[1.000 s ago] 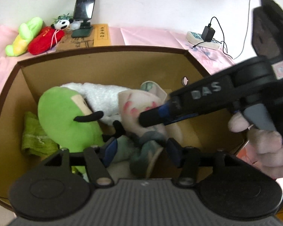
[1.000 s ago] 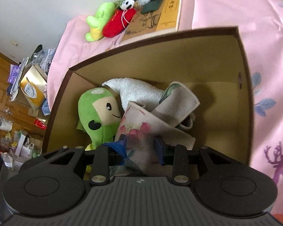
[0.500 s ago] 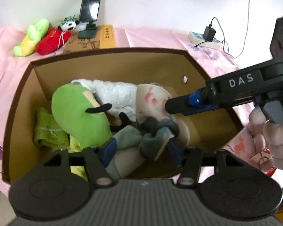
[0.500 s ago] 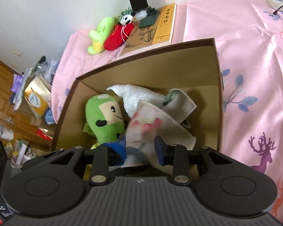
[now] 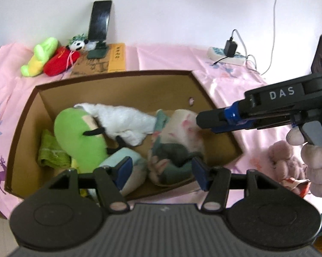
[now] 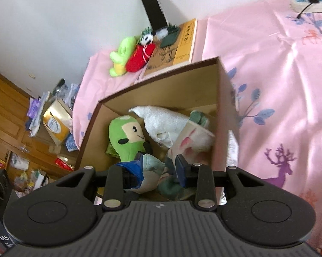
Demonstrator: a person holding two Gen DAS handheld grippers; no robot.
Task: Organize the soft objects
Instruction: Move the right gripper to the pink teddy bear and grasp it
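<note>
Now floral cloth [image 5: 183, 128] in box [image 5: 126, 79] touches right gripper [image 5: 200, 118] tip, jaws closed on nothing visible; left gripper [image 5: 161, 169] jaws wide, empty, above.

A counter covered in pink cloth printed with deer and leaves [image 5: 167, 57] carries an open brown cardboard box [image 5: 118, 90] at centre frame. Upper left lie a green-yellow plush [image 5: 39, 56], a red plush [image 5: 60, 61] and a tan book [image 5: 106, 61]; upper right, a white power strip [image 5: 225, 56]
</note>
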